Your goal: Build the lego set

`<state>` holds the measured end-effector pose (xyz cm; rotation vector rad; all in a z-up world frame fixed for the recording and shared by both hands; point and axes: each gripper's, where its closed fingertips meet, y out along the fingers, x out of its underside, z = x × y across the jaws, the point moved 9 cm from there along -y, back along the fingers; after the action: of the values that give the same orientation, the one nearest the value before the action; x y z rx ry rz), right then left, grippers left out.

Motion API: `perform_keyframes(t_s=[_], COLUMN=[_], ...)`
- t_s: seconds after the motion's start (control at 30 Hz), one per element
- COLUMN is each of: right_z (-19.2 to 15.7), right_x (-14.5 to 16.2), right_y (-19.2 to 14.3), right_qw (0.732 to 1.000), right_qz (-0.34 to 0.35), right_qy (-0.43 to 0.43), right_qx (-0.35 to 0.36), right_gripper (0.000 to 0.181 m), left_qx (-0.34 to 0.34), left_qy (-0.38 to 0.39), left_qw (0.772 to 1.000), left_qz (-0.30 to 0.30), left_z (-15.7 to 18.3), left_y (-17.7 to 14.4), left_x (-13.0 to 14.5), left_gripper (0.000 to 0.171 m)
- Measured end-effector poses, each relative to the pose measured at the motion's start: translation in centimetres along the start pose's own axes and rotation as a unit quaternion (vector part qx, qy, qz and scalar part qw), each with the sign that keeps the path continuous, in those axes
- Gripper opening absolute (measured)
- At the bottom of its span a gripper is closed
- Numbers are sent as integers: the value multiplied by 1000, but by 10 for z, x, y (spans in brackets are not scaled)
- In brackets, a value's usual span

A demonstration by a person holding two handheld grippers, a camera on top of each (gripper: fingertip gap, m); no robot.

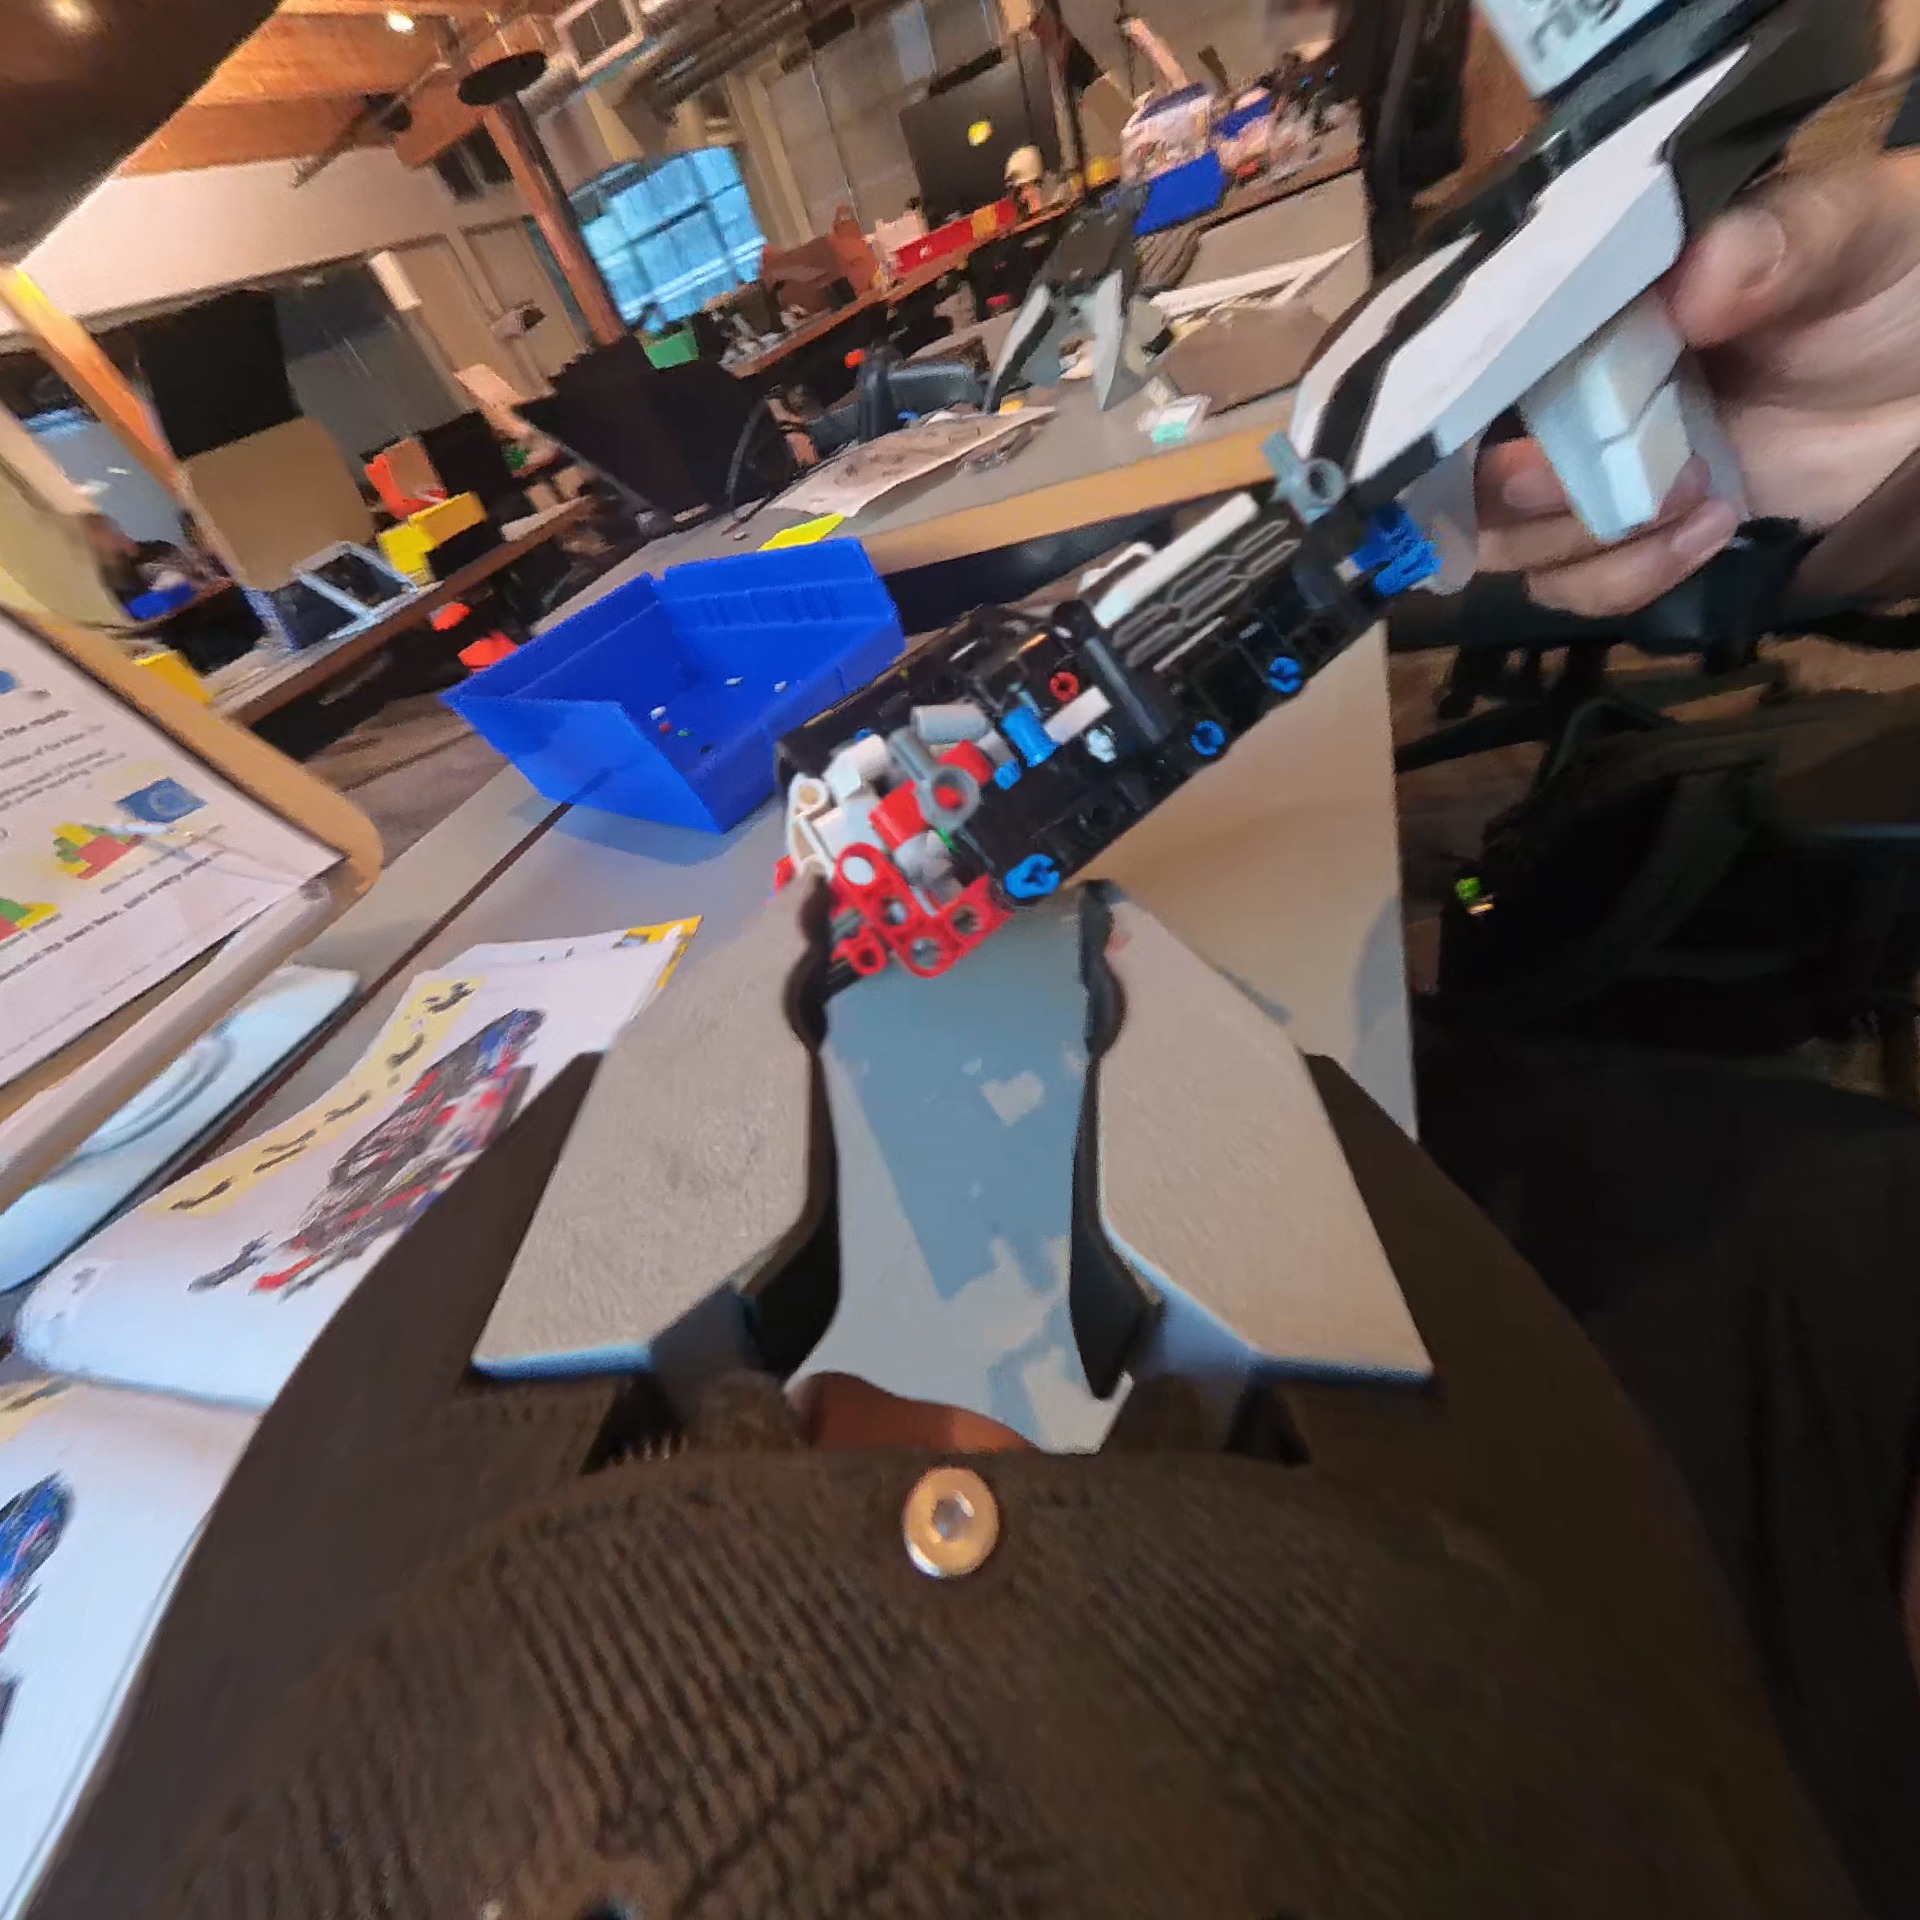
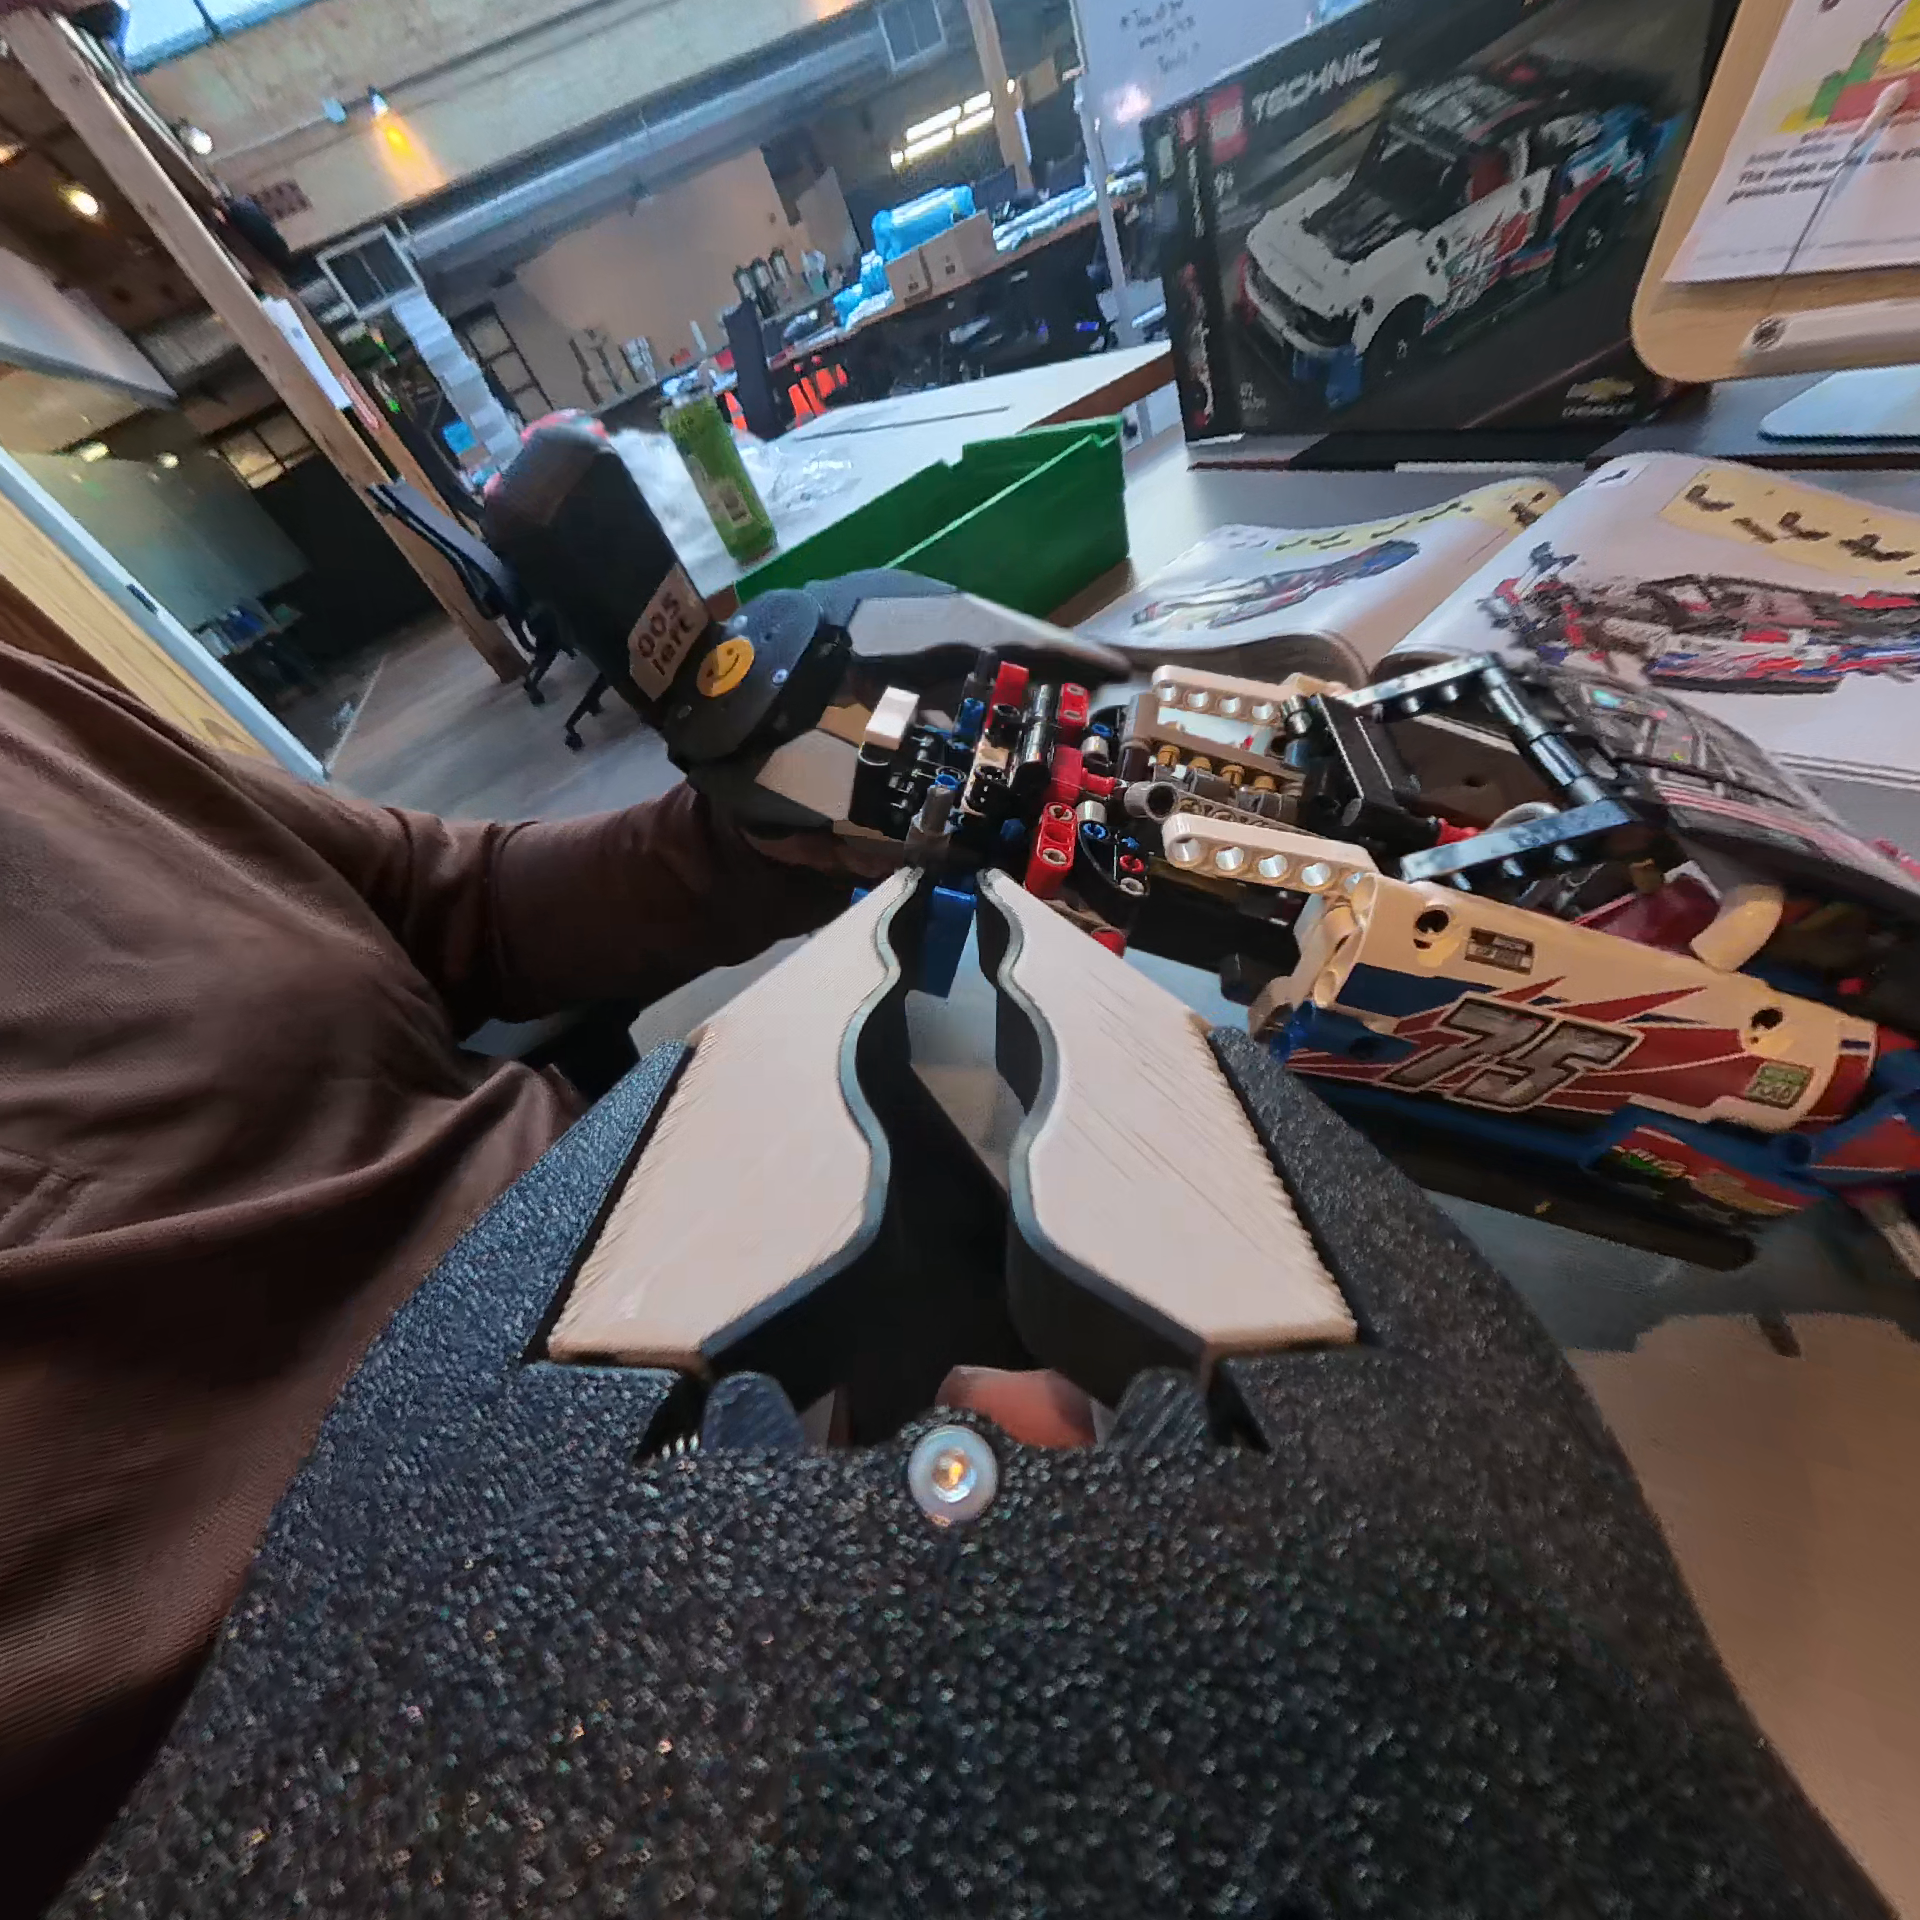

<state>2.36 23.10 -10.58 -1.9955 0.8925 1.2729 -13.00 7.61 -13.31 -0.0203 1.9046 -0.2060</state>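
Both wrist views face the lego car point(image 1: 1049, 748) closely from opposite ends.

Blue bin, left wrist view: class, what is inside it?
A few tiny loose pieces, white, red and green, lie on the floor of the blue bin. Its near wall hides the front part of the floor, so more may lie there.

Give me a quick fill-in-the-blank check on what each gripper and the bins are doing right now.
1. The right gripper pinches a small ____ plastic lego piece between its fingertips.
2. The left gripper grips the partly built black, white and red lego car at its ____ end frame.
3. The plastic bin behind the car in the left wrist view is ____.
4. The plastic bin in the right wrist view is ____.

Missing words: blue; red; blue; green
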Motion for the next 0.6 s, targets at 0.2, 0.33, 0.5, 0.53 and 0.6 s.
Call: perform_keyframes(t_s=[0.2, 0.33, 0.5, 0.53, 0.6], right_z=[-11, -18, -22, -23, -23], right_x=[25, 46, 75, 79, 87], right_y=[27, 53, 81, 84, 89], right_qw=[999, 997, 991, 989, 985], right_qz=[-33, -52, -83, -89, -104], right_qy=[-27, -56, -95, -105, -127], right_qx=[6, 19, 41, 47, 60], right_gripper=[8, 8, 9, 9, 9], left_qx=[-42, -89, -99, -101, -103], left_qy=[51, 112, 170, 188, 216], left_qw=[997, 987, 971, 966, 957], left_qz=[-32, -75, -134, -147, -166], left_z=[21, 30, 47, 49, 51], left_y=[-32, -50, -62, -62, -63], left_x=[27, 48, 71, 74, 79], left_gripper=[61, 70, 66, 64, 55])
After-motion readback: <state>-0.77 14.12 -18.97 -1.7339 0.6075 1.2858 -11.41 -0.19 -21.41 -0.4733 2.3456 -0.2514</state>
